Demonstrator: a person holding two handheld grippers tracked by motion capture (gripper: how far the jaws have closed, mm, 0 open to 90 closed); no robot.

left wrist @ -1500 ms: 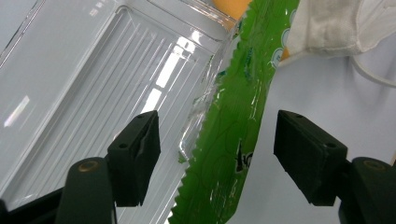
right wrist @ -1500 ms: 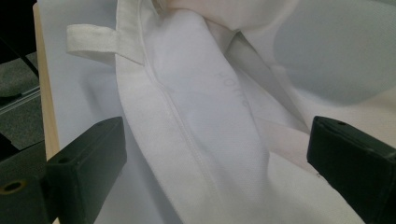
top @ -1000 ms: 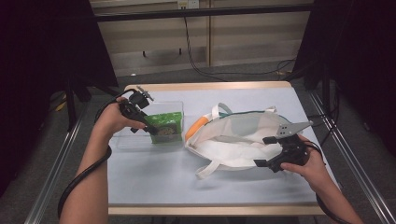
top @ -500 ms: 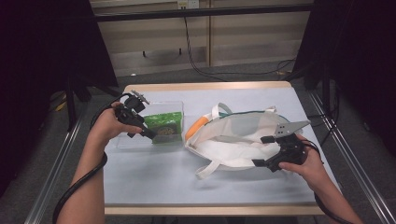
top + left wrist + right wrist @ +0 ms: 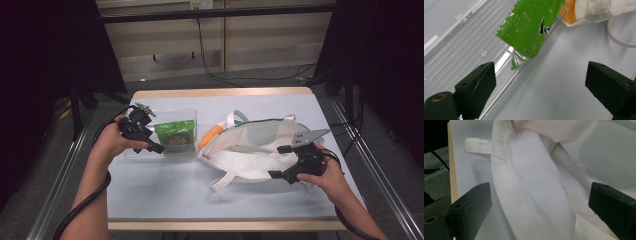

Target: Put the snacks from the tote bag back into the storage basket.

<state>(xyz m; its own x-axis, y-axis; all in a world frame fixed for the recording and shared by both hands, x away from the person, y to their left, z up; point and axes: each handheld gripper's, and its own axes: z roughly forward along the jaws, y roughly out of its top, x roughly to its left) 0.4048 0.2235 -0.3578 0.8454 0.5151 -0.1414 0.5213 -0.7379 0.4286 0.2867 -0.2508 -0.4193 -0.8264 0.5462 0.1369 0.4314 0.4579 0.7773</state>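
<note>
High view: my left tool (image 5: 150,142) sits at the near edge of the clear tray (image 5: 131,154), just beside the green packet (image 5: 175,138) lying in it. My right tool (image 5: 286,165) rests over the white bag (image 5: 250,150) on the bench (image 5: 165,195), well apart from the tray. An orange item (image 5: 207,137) pokes from the bag's mouth nearest the tray.

Left gripper view: the jaws have just been opening and stand wide, nothing between them but bare bench. The packet (image 5: 531,25) leans on the tray wall (image 5: 461,50), ahead of and above the jaws. Risk: closing from here would catch the thin tray rim rather than the packet (the wrapper looks slick and crinkly), and could tip or drag the tray.

Right gripper view: jaws wide apart, holding nothing, the bag's cloth (image 5: 536,190) lying loose between them. Risk: with the bag unheld, its mouth may sag shut, or a careless close may pinch both layers together.
</note>
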